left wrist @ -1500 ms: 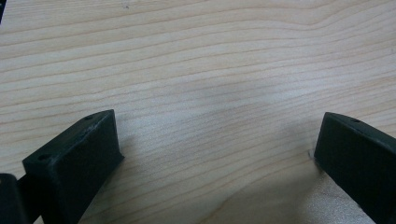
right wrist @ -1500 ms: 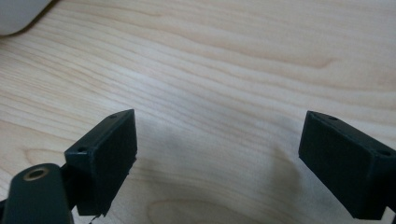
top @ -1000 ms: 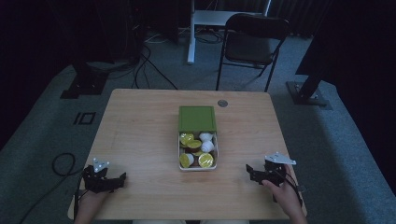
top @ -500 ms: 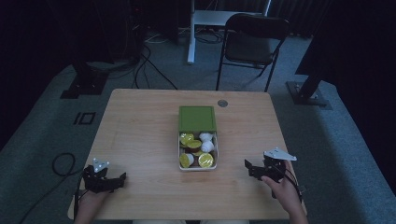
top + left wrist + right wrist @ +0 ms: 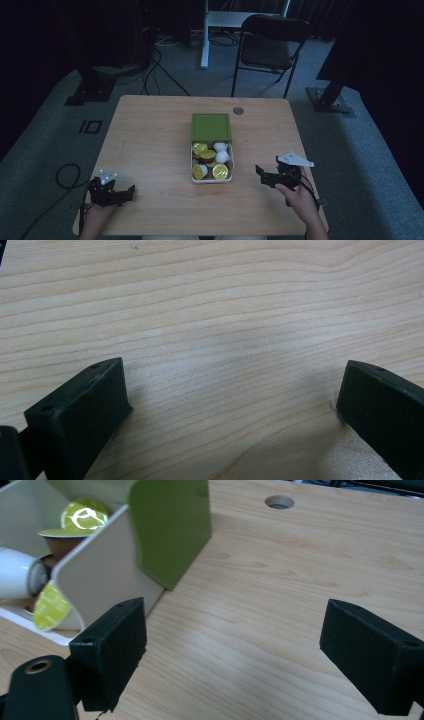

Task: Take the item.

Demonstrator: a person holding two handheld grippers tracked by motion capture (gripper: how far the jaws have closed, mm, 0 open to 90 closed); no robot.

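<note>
Mid-table (image 5: 150, 130): the white box (image 5: 212, 176) of capsules (image 5: 220, 171), long axis running away from me, its green lid (image 5: 211, 126) at the far end. My left gripper (image 5: 131, 192) and right gripper (image 5: 259, 172) flank it, jaws wide apart, holding nothing

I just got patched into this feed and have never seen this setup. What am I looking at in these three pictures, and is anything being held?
There is no robot arm: a person sits at a wooden table holding a two-jaw tool in each hand. The high view looks down from above; the left gripper is near the table's left front corner, the right gripper beside the box. The other two pictures come from cameras riding on the grippers, looking along their black jaws. In the middle stands an open box with its green lid folded back, holding coffee capsules, some with yellow-green tops, some white. Both grippers are open and hold nothing.
</note>
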